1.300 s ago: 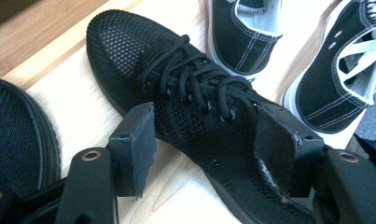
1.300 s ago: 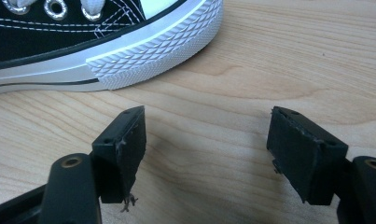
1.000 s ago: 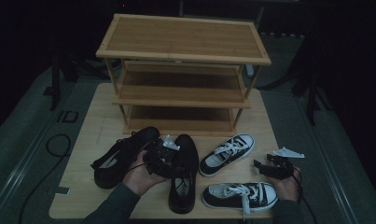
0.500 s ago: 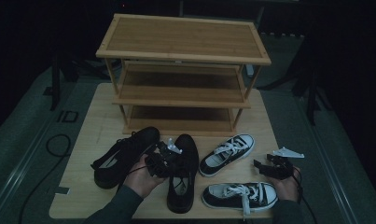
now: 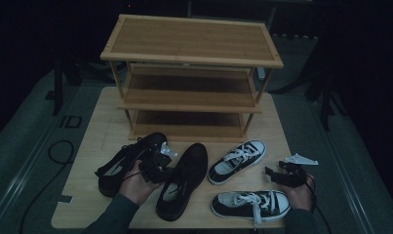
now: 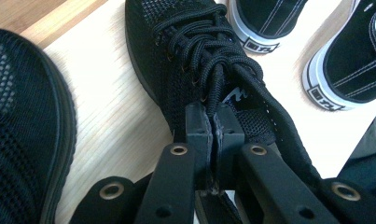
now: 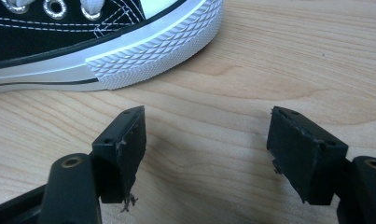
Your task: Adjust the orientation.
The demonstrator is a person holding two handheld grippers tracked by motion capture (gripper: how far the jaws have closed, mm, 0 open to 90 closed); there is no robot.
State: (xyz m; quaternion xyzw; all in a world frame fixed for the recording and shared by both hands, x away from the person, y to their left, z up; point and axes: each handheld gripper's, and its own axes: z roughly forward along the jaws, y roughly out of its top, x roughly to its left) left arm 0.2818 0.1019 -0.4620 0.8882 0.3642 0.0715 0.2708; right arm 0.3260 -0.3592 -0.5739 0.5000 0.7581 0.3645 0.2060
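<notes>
Left tongs (image 6: 214, 122) have just closed, pinching the black shoe (image 6: 209, 70) at its collar; its long axis runs straight ahead. Right tongs (image 7: 206, 154) spread, idle.

No text can be read; the sneakers' (image 6: 265, 45) heel labels are illegible.
</notes>
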